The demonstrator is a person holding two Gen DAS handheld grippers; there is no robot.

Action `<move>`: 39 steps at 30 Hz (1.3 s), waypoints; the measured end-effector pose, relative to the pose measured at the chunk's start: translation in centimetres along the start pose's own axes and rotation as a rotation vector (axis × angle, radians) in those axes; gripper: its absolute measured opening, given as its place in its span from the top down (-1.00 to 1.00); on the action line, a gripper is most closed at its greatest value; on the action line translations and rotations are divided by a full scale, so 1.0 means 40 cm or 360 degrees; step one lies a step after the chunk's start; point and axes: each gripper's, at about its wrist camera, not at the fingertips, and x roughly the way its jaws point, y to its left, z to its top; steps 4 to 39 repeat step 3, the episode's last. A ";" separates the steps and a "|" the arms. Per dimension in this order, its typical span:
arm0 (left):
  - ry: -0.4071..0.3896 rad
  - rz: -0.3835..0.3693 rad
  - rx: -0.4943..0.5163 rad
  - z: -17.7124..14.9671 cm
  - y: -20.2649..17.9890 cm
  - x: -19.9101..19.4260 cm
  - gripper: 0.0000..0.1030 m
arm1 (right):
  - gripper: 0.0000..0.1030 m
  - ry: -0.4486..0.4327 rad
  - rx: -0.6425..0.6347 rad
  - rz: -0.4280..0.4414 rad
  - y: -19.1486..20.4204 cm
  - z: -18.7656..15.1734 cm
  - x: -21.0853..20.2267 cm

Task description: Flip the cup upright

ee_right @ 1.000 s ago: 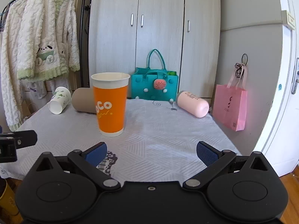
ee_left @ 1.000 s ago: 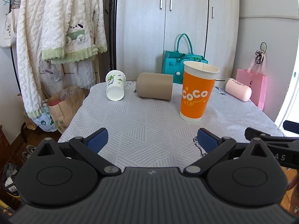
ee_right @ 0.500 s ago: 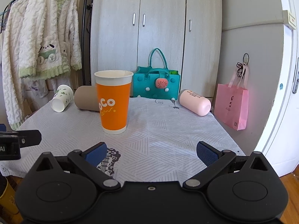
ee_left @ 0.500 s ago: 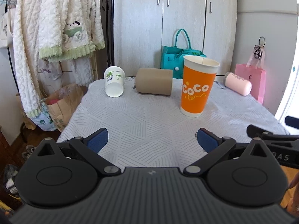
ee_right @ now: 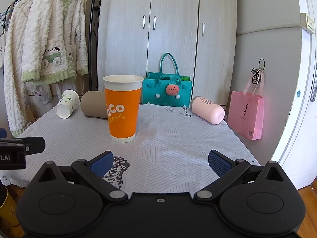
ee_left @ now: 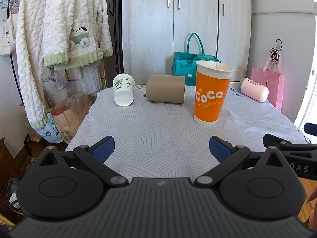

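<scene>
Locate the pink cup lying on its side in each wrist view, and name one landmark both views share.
Left wrist: pink cup lies far right, at the table's back edge, before the pink bag.
Right wrist: pink cup lies right of centre, beside the teal bag.
Shared landmark: upright orange Coco cup.

The left gripper (ee_left: 161,148) is hovering low and level at the near edge, its jaws standing wide apart with nothing between them; its blue pads (ee_left: 103,148) are facing each other across the gap. The right gripper (ee_right: 160,161) is sitting at much the same height just to its right, jaws spread equally wide and gripping nothing. Each gripper's black finger is poking into the other's view from the side, so the two are hanging side by side.
</scene>
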 end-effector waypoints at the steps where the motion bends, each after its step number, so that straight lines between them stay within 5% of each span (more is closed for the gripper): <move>1: -0.0002 0.0002 0.0004 0.000 -0.001 -0.001 -1.00 | -1.00 -0.0001 0.0001 -0.0001 0.000 0.000 0.000; 39: -0.0001 0.0002 0.0004 -0.001 0.000 -0.001 -1.00 | -1.00 -0.0001 0.0005 0.0000 0.000 0.000 0.000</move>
